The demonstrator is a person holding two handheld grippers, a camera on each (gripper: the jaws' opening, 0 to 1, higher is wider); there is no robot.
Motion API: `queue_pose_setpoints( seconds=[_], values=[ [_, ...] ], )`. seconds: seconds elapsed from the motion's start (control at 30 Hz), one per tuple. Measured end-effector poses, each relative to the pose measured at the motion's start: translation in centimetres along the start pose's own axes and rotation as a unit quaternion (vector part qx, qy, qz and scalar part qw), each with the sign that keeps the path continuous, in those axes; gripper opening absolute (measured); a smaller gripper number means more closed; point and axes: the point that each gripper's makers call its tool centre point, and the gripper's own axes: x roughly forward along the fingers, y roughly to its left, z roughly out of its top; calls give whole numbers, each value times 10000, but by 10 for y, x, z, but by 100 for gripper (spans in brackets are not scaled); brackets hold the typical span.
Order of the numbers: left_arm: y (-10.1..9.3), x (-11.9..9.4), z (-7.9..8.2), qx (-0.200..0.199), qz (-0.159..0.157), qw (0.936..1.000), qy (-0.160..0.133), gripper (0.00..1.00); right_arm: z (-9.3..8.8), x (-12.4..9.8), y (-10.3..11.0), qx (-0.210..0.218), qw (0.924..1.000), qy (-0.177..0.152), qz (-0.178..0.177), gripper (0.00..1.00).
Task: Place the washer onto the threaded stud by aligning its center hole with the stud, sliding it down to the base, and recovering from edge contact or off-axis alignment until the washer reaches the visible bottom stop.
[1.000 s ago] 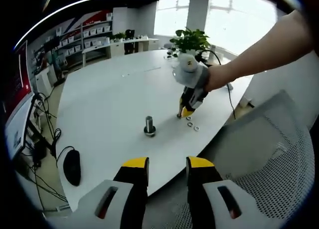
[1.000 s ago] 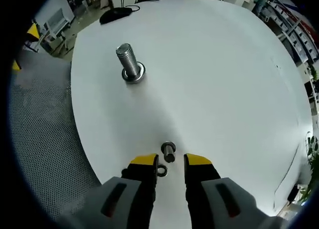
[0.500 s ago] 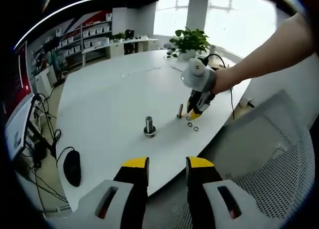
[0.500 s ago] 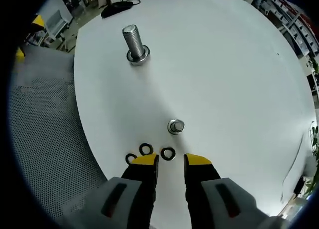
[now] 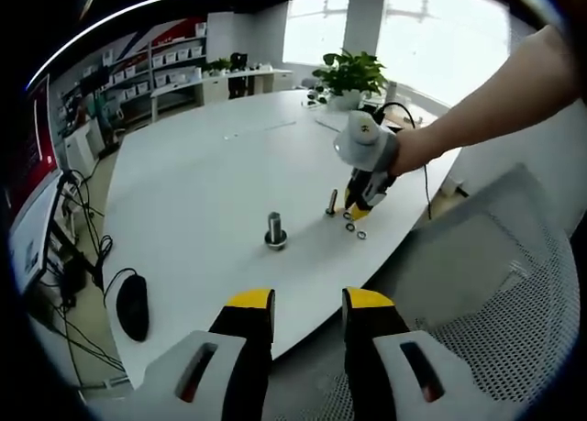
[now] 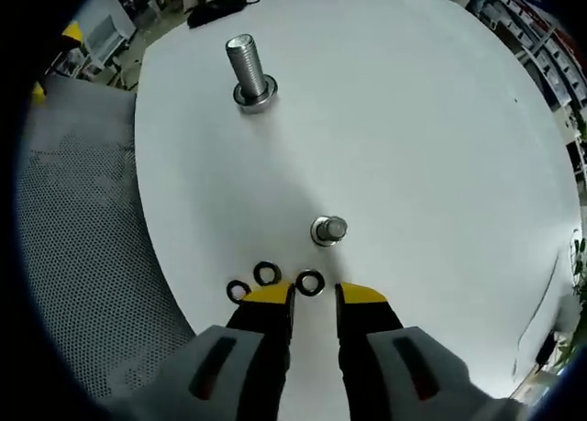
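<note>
Two studs and three washers on a white table — both grippers empty.

In the right gripper view, three washers (image 6: 267,274) lie loose in a short row at the table (image 6: 413,118) edge, just ahead of the right gripper (image 6: 314,295), whose jaws stand slightly parted with nothing between them. One small stud (image 6: 328,229) stands just beyond the washers; one larger threaded stud (image 6: 248,70) stands well apart, farther along the edge. In the left gripper view, the left gripper (image 5: 308,301) hangs off the table, jaws apart and bare — a mouse (image 5: 133,306) lies near the edge.
</note>
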Motion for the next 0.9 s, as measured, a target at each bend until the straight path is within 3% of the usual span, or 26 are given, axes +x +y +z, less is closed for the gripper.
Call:
queue_pose_setpoints(
  seconds=[0.5, 0.63, 0.73, 0.83, 0.9],
  values=[
    [1, 0, -2, 20, 29, 10000, 51, 27, 1, 2, 2, -392, 9978, 538, 36, 16],
    [2, 1, -2, 29, 37, 10000, 53, 27, 2, 3, 3, -930, 9917, 868, -168, 15],
    [3, 1, -2, 29, 57, 10000, 57, 27, 1, 4, 2, -624, 9919, 1077, -237, 15],
    [3, 0, -1, 16, 74, 10000, 28, 27, 2, 3, -1, -188, 9948, 975, -216, 15],
    [3, 0, -2, 22, 73, 10000, 33, 27, 2, 2, -1, -144, 9958, 868, -248, 15]
  ],
)
